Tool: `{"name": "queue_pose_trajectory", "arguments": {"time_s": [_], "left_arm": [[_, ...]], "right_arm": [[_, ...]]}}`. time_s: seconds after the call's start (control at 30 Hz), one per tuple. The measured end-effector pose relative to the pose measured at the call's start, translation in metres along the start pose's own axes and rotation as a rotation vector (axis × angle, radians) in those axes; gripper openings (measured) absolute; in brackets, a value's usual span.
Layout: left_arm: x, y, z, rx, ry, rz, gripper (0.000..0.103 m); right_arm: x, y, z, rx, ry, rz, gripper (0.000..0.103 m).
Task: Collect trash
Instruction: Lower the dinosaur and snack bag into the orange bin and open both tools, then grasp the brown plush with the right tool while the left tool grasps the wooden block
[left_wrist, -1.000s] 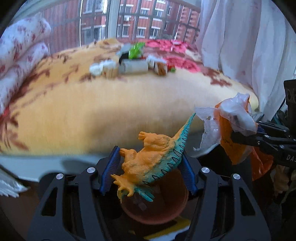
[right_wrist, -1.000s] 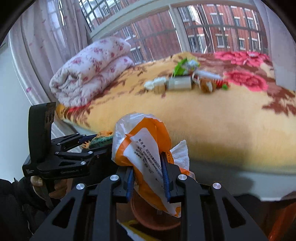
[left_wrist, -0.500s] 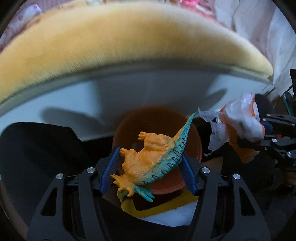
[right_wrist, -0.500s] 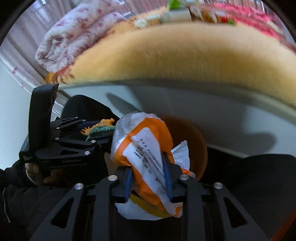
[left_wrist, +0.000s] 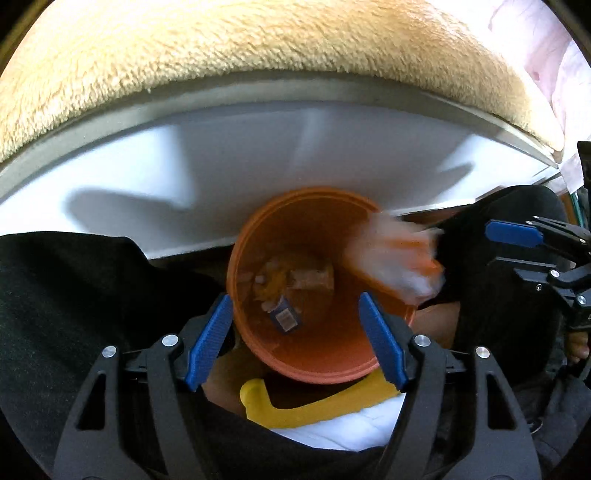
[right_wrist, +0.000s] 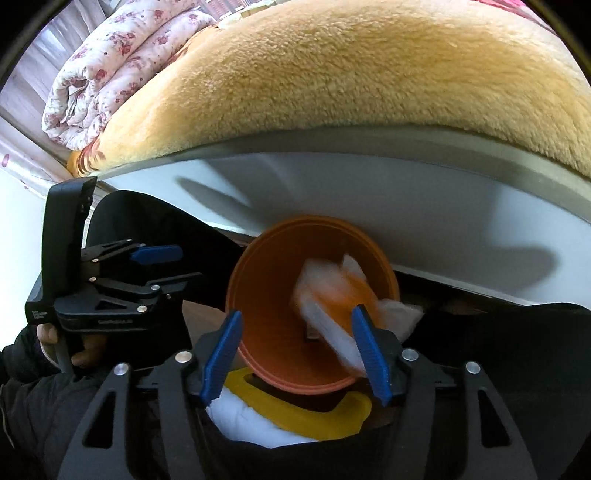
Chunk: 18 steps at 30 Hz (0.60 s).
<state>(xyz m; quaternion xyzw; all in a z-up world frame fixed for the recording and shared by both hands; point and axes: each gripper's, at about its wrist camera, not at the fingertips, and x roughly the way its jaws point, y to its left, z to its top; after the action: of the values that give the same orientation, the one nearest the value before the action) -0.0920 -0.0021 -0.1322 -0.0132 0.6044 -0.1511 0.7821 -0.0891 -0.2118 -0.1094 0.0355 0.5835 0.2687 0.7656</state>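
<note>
Wrapper (right_wrist: 332, 299) blurred over bin (right_wrist: 258, 332), both grippers' jaws spread above.

Each hand-held gripper (left_wrist: 295, 338) is matte black plastic with ribbed blue finger pads (left_wrist: 210, 341) and silver screws (two per side). The person's hand (right_wrist: 79, 349) shows bare skin above a black sleeve (right_wrist: 33, 402).

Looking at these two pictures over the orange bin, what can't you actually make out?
- Orange-and-white wrapper: motion-blurred in both views; its print is unreadable.
- Scraps at the bottom of the orange bin: too small and dim in the left view; the wrapper covers them in the right view.
- Yellow plastic piece under the bin: partly hidden by bin and grippers.
</note>
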Motion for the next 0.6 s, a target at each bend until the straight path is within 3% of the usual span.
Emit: {"name": "queue_pose_trajectory", "arguments": {"time_s": [0.17, 0.3, 0.47, 0.6], "left_arm": [[-0.01, -0.001, 0.004, 0.007, -0.03, -0.01, 0.069], [-0.05, 0.0, 0.013, 0.032, -0.123, -0.039, 0.069], [-0.107, 0.001, 0.034, 0.057, -0.306, -0.026, 0.087], [-0.136, 0.002, 0.063, 0.052, -0.435, -0.007, 0.09]], "right_arm": [[-0.007, -0.003, -0.001, -0.002, 0.0, -0.003, 0.061], [-0.038, 0.004, 0.01, -0.027, -0.052, 0.024, 0.061], [-0.1, 0.013, 0.051, -0.113, -0.207, 0.015, 0.066], [-0.129, 0.006, 0.105, -0.162, -0.342, -0.077, 0.067]]}}
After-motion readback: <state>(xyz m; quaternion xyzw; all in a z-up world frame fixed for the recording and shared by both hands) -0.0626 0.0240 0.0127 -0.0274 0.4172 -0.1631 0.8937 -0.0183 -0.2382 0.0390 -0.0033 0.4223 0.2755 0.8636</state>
